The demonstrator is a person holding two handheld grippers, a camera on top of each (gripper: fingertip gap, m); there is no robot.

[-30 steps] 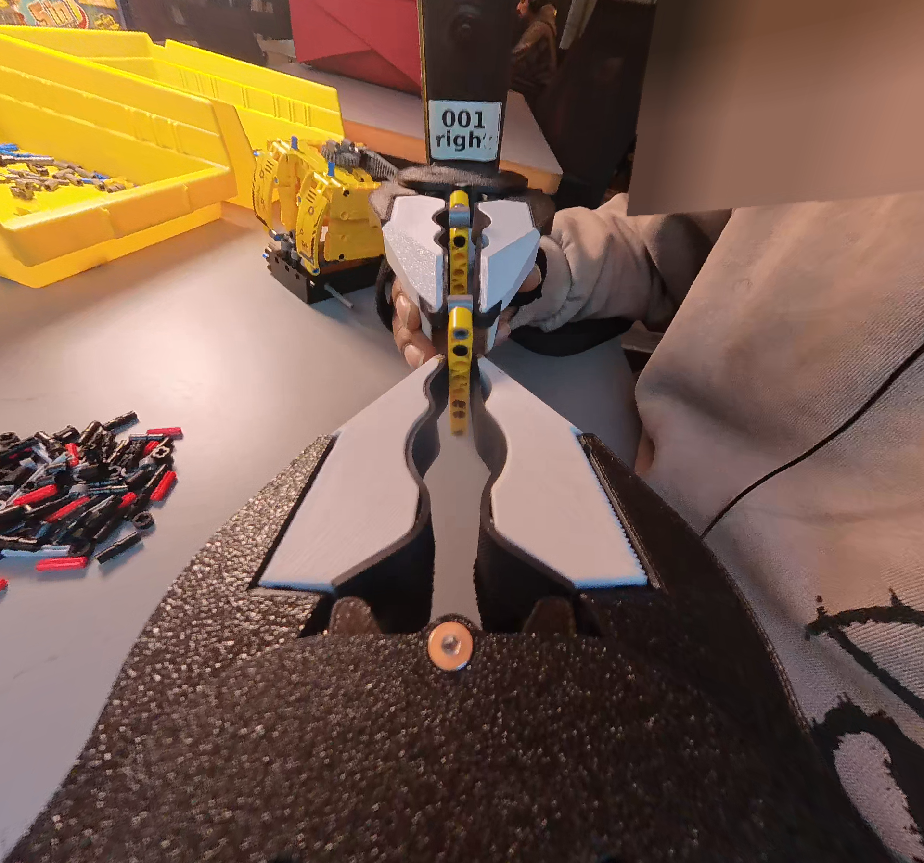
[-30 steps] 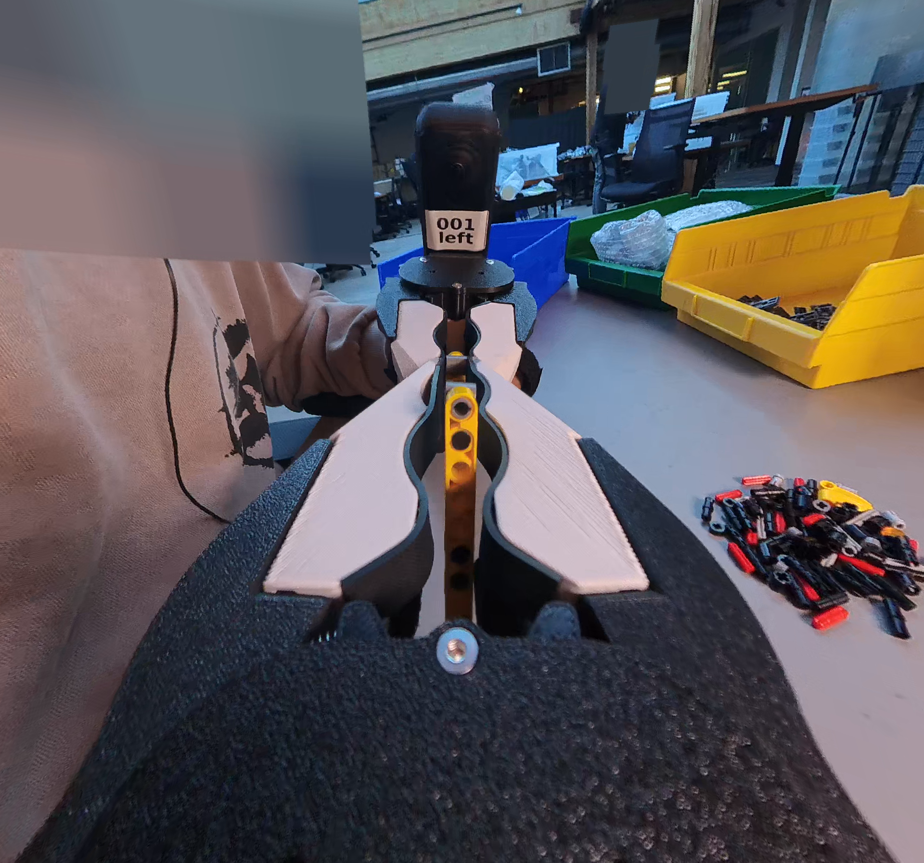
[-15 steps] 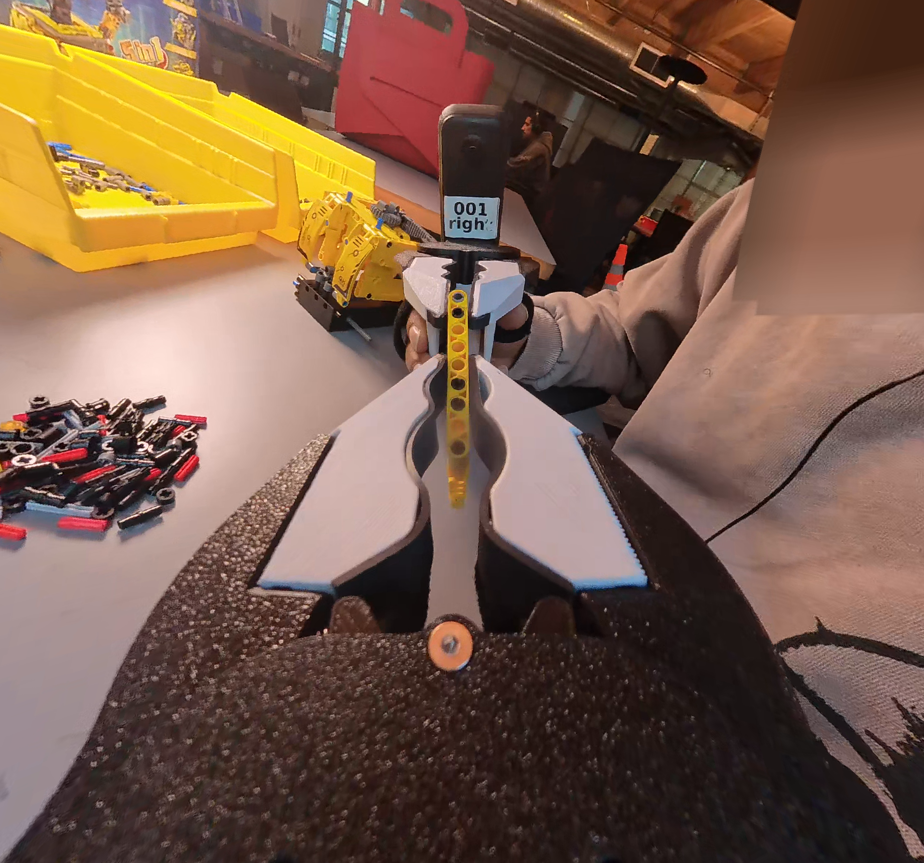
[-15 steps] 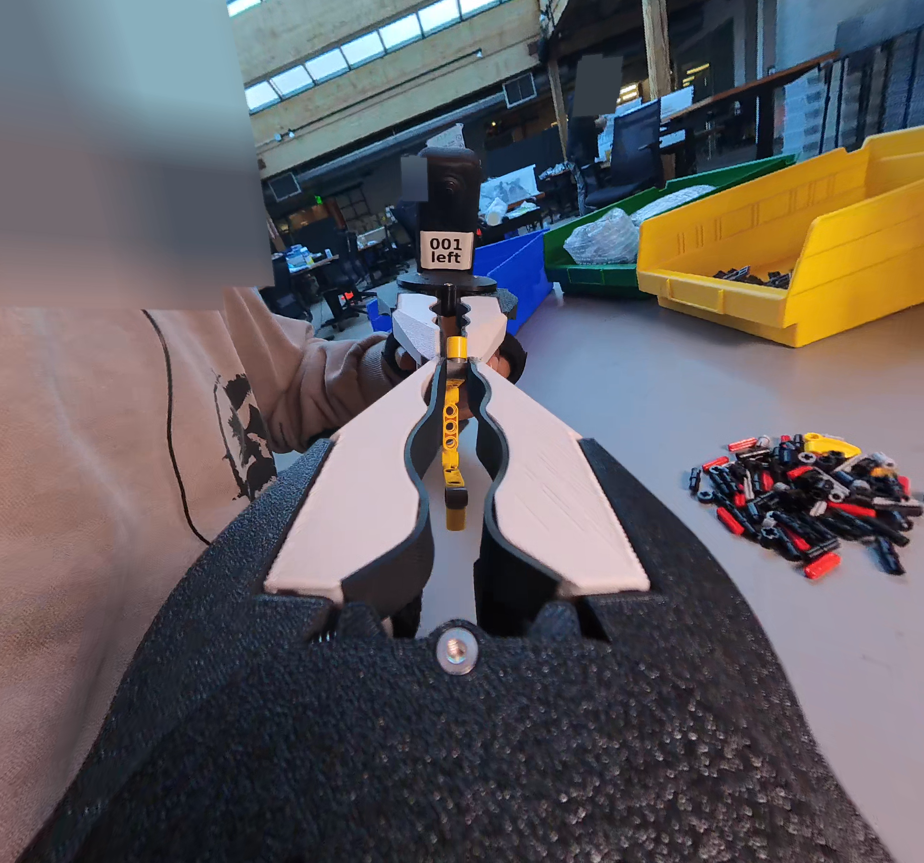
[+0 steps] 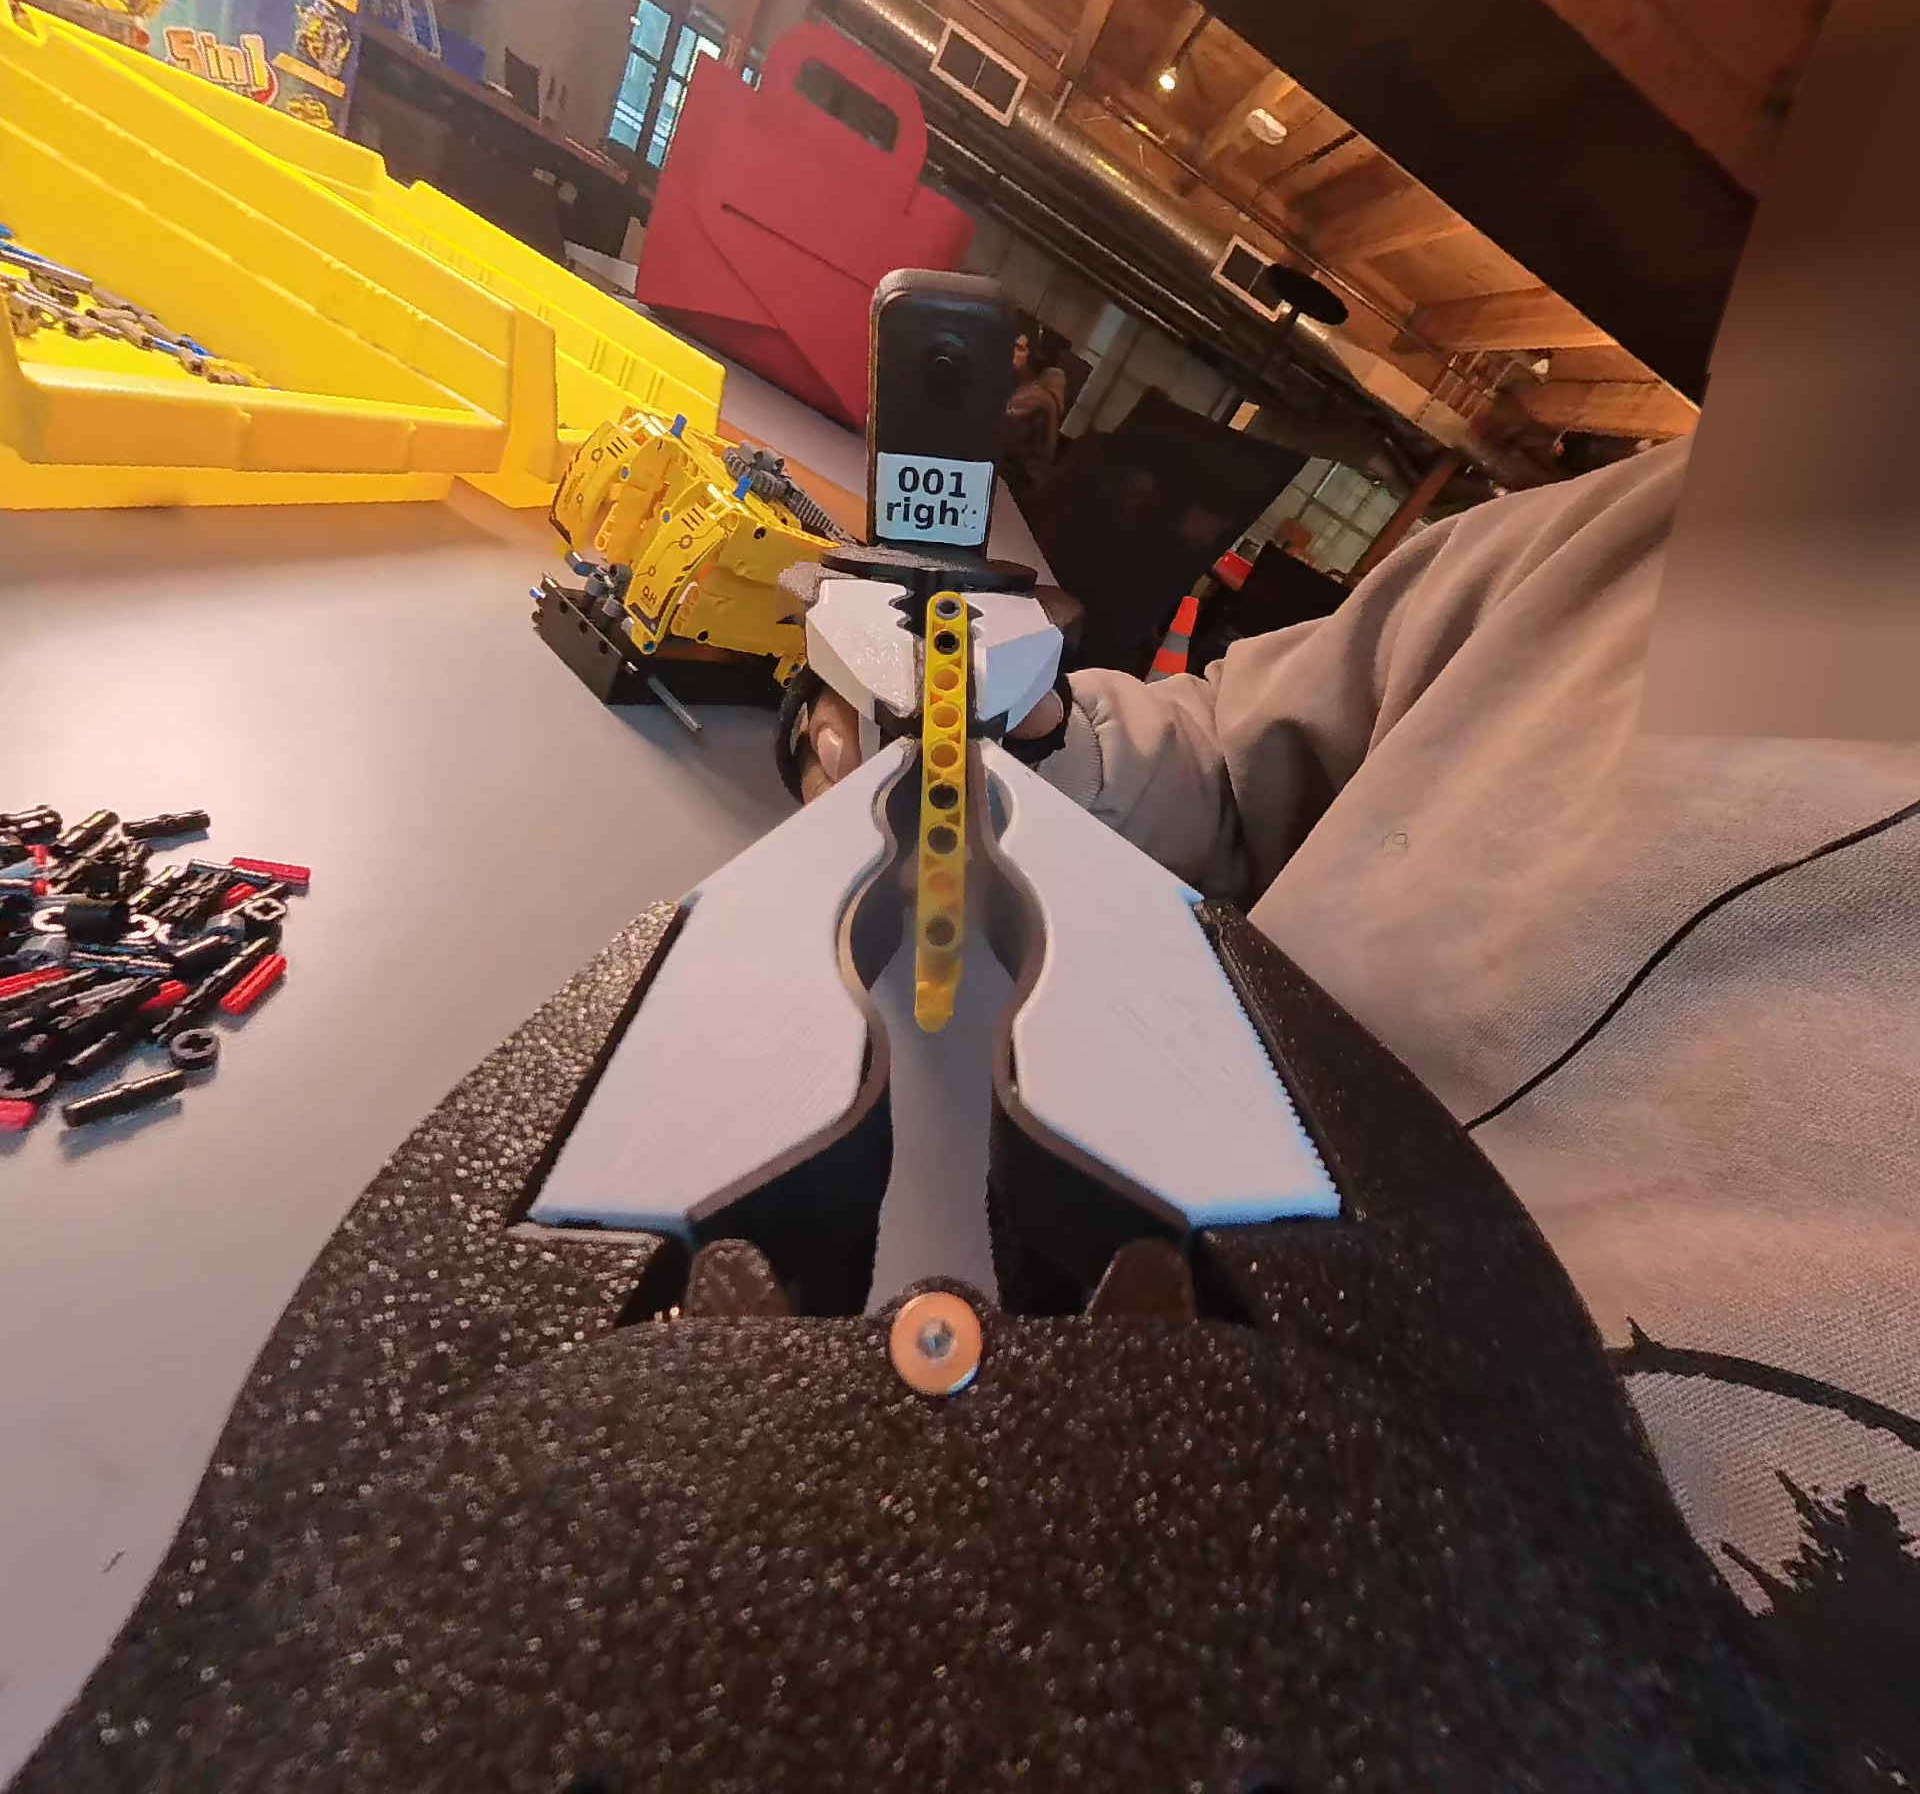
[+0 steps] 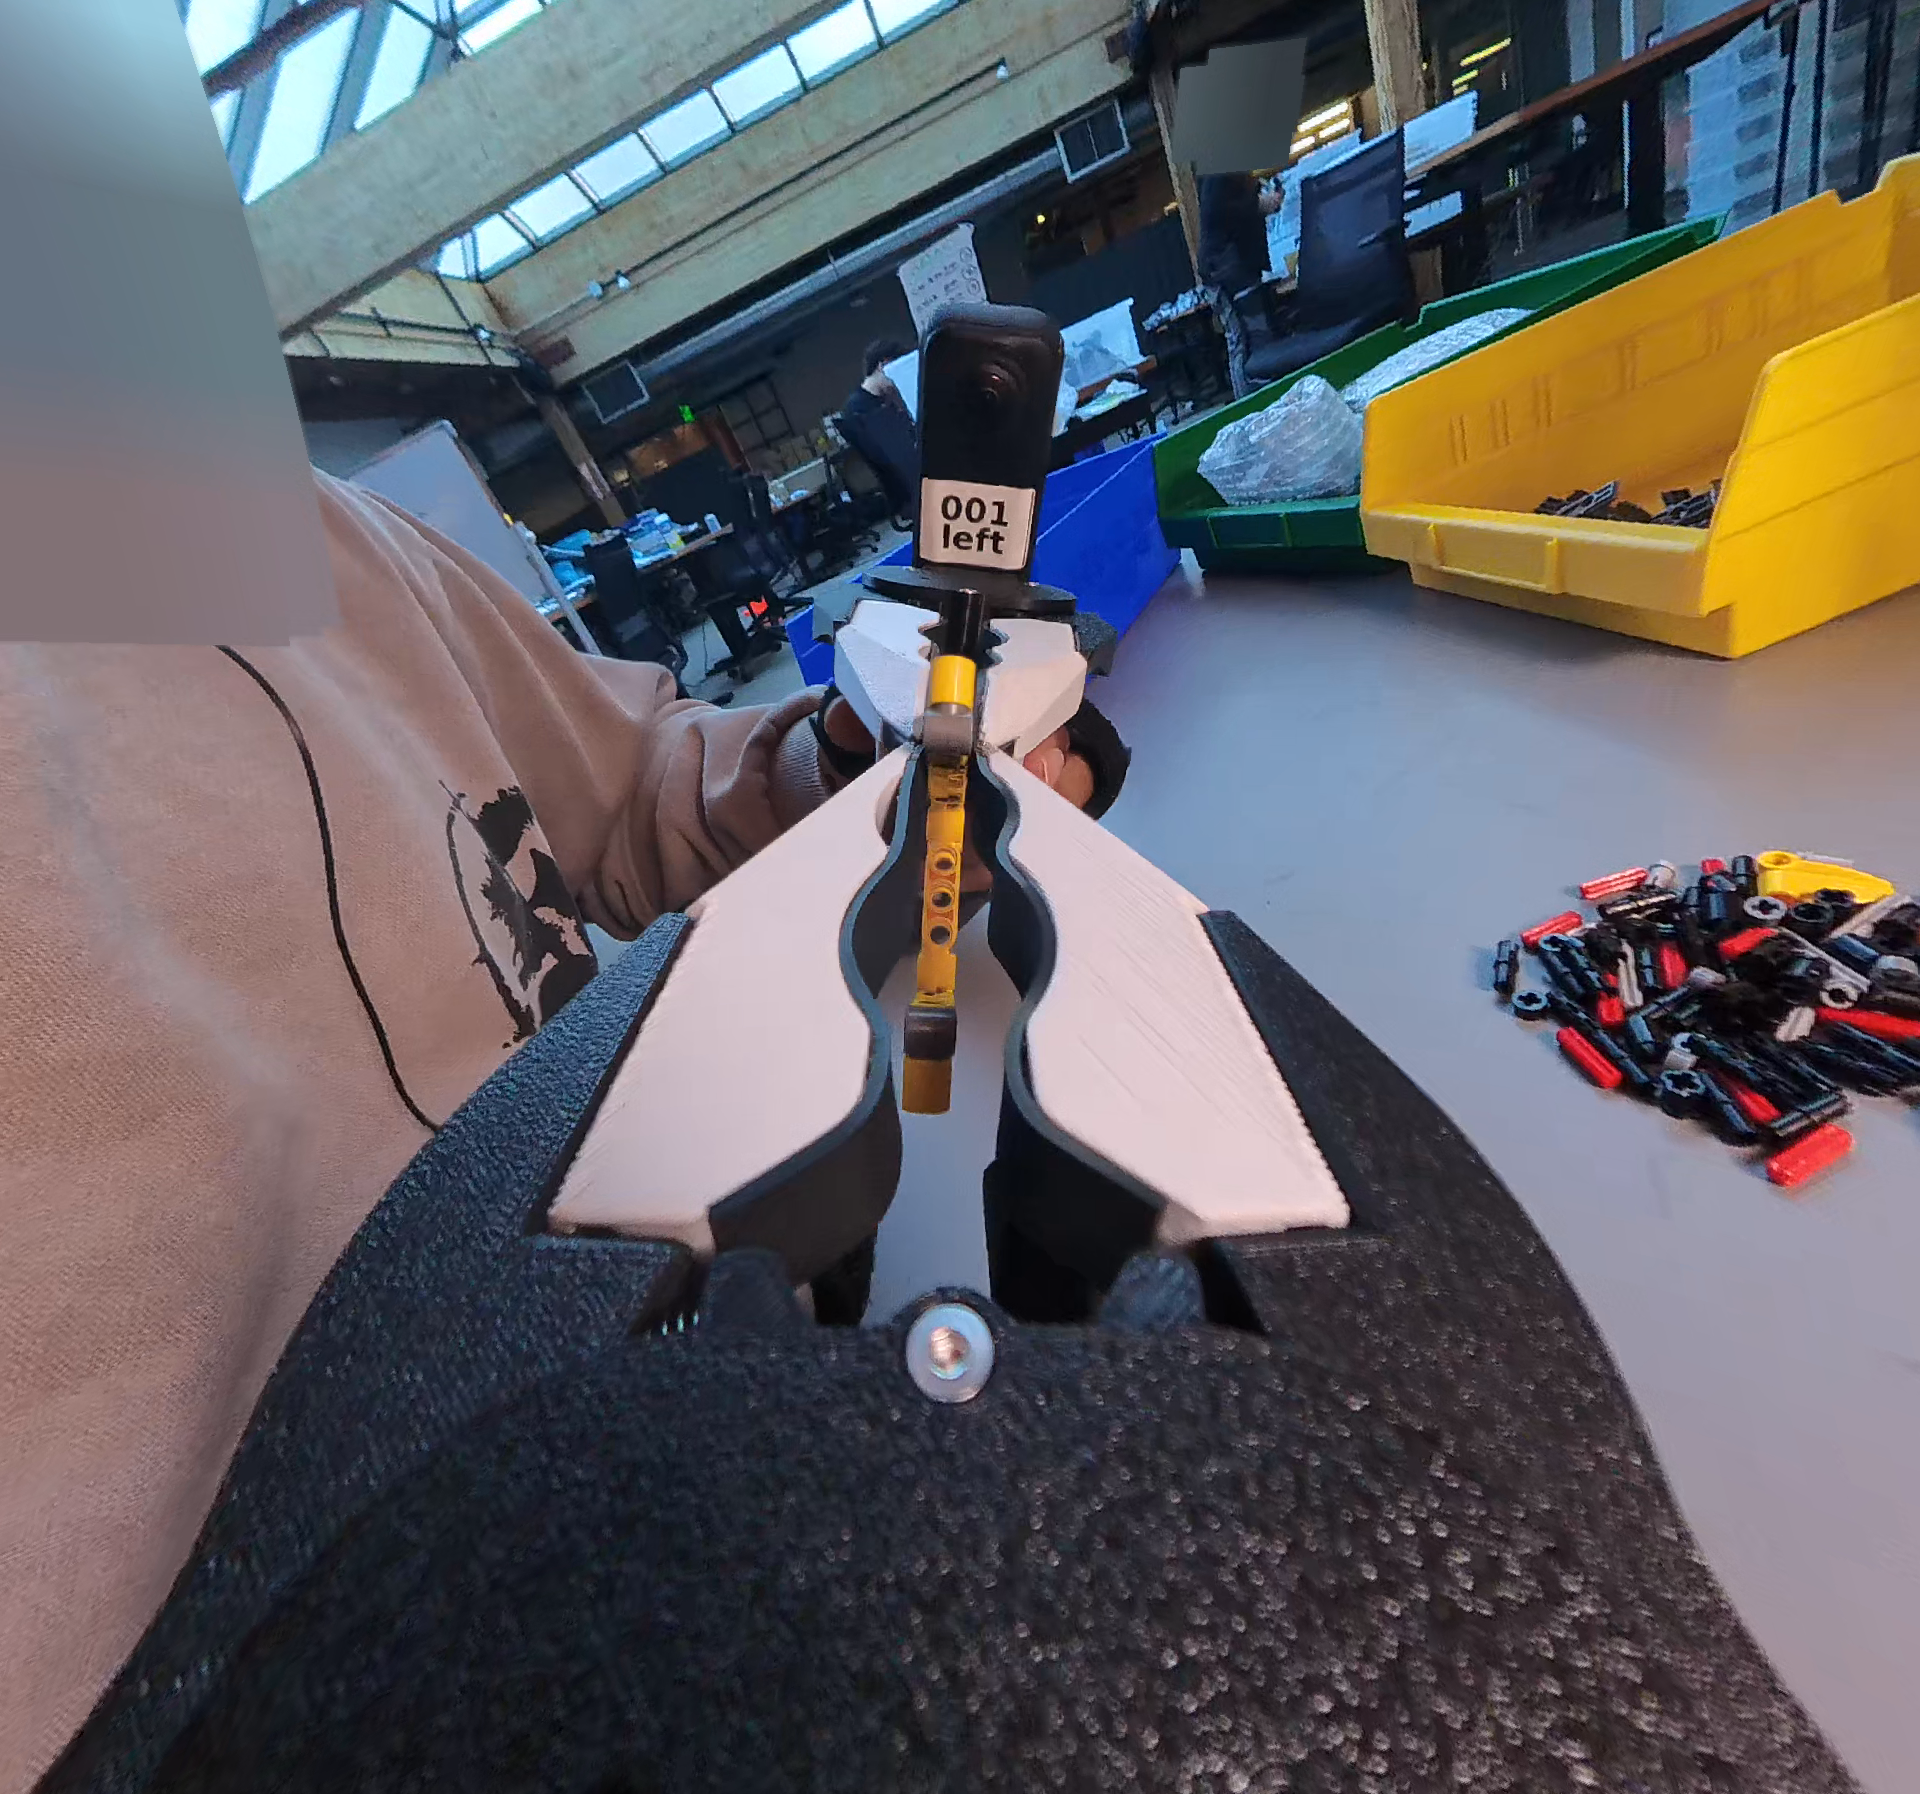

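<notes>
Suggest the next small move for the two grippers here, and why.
Probably ease the right gripper a little toward the left gripper, keeping both shut: each clamps the yellow beam, tips almost meeting, above the table. Whether the grey joint between them is fully seated cannot be told.

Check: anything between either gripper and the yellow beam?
Nothing visible. The left gripper and right gripper are both shut on the yellow beam, tip to tip. The pile of small parts and yellow model sit aside.
</notes>
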